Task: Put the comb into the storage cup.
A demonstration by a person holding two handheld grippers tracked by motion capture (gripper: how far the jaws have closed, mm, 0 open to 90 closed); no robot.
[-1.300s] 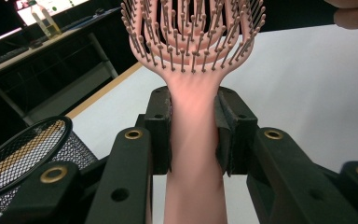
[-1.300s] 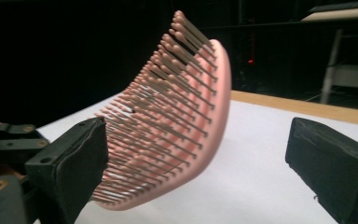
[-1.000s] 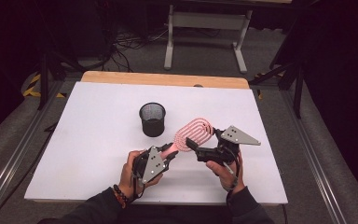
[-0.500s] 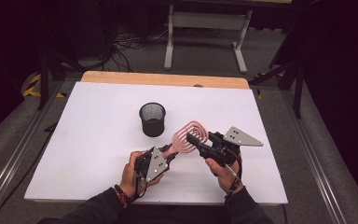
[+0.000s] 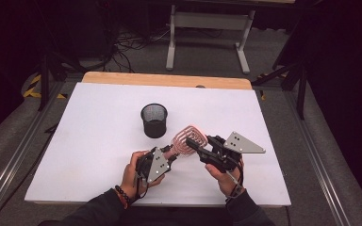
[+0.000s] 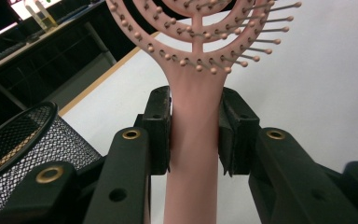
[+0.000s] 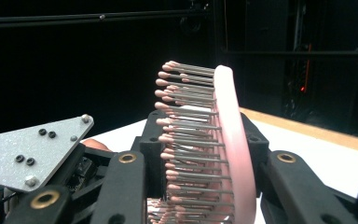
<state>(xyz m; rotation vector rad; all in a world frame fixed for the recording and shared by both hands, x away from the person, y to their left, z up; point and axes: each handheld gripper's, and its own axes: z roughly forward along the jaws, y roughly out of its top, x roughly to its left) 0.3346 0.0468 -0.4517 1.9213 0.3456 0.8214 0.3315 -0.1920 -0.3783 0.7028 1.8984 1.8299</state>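
My left gripper [image 6: 193, 135] clamps the brush [image 5: 188, 140] handle. My right gripper [image 7: 205, 154] has been closing across its head; pad contact is hidden by bristles.

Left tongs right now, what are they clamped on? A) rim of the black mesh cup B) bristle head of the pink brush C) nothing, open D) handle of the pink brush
D: in the left gripper view the left tongs press both pads against the smooth handle of the pink vented plastic hairbrush, below its bristle head; the black wire-mesh cup stands apart at the side.
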